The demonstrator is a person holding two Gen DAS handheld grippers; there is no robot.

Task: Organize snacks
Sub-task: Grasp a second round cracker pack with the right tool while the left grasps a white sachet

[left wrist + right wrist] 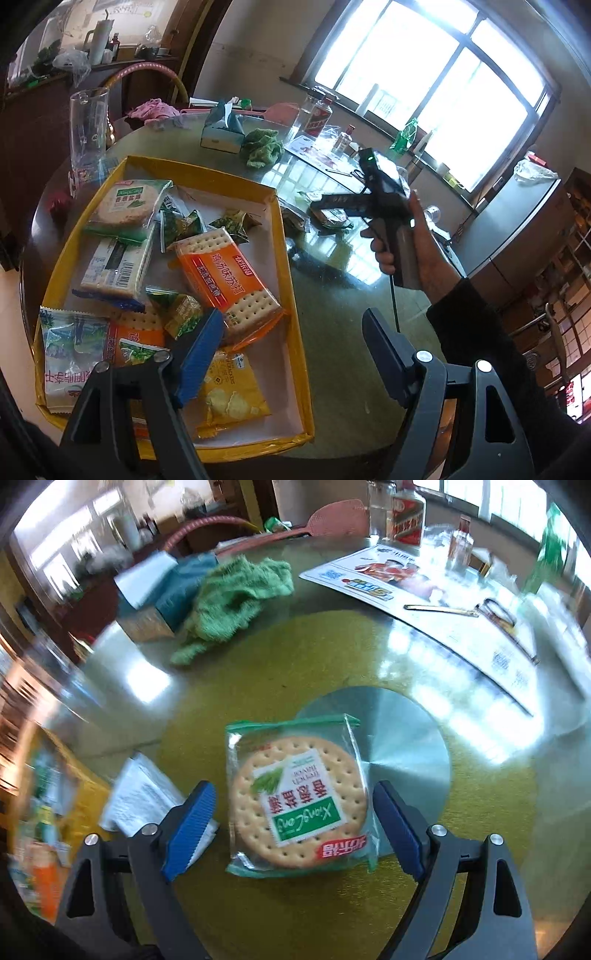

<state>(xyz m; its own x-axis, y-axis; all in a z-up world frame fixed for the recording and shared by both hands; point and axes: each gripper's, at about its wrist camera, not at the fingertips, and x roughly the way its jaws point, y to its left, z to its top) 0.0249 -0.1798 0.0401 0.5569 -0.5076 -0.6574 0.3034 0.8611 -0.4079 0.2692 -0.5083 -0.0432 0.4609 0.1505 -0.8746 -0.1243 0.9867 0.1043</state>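
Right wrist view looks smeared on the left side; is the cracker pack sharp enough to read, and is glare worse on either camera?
Right wrist view: edges motion-blurred, round cracker pack sharp, white glare on the table. Left wrist view: crisp, window blown out, reflections streaking the tabletop.

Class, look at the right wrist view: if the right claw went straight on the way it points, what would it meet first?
Probably the round cracker packet, lying flat on the table between the open right claw fingers; depth is hard to judge.
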